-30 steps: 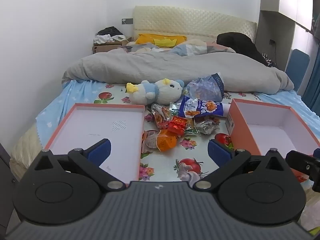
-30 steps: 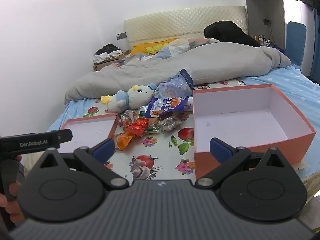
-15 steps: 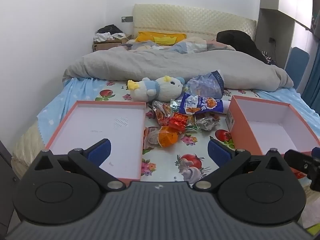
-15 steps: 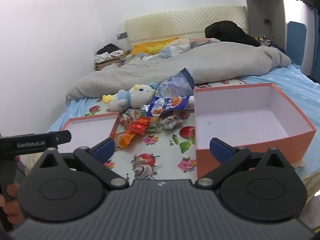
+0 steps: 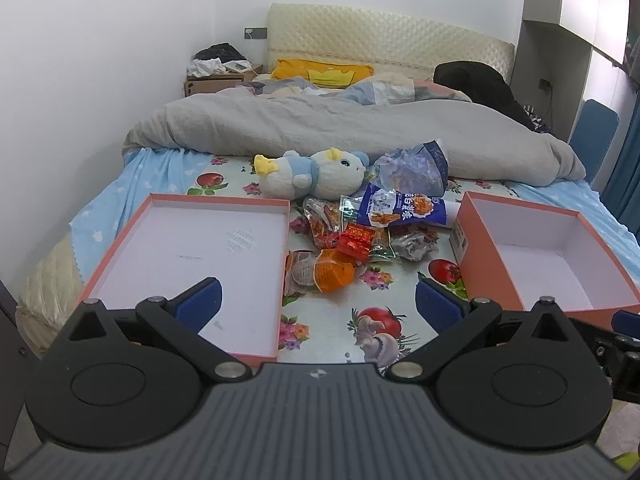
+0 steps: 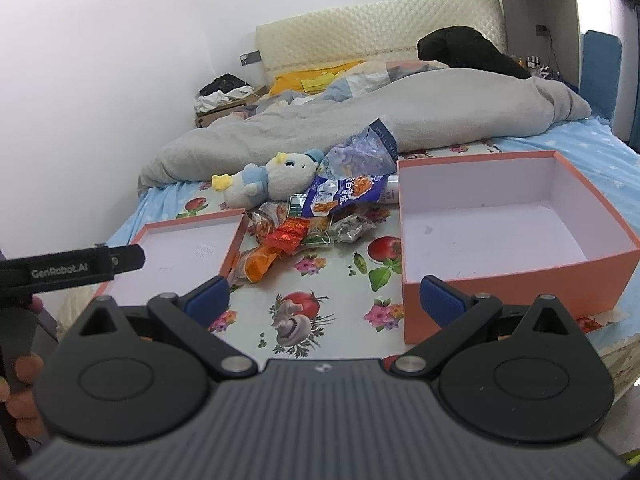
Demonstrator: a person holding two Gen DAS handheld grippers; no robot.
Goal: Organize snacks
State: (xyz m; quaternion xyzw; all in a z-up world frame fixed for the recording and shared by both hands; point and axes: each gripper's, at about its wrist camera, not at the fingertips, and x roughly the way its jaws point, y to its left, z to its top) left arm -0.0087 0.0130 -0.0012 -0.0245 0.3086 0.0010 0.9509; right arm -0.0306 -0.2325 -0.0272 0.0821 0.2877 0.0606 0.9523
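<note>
A pile of snack packets lies on the flowered cloth between a shallow orange lid at left and a deep orange box at right. The pile holds a blue bag, a red packet and an orange packet. In the right wrist view the pile lies left of the box. My left gripper is open and empty, short of the pile. My right gripper is open and empty near the box's front corner.
A white and blue plush toy lies behind the pile beside a crumpled clear blue bag. A grey duvet covers the far bed. The bed's front edge is below both grippers. The left gripper's handle shows at left.
Both grippers have moved slightly nearer the bed and pile. Both stay open and empty. Nothing on the bed has moved.
</note>
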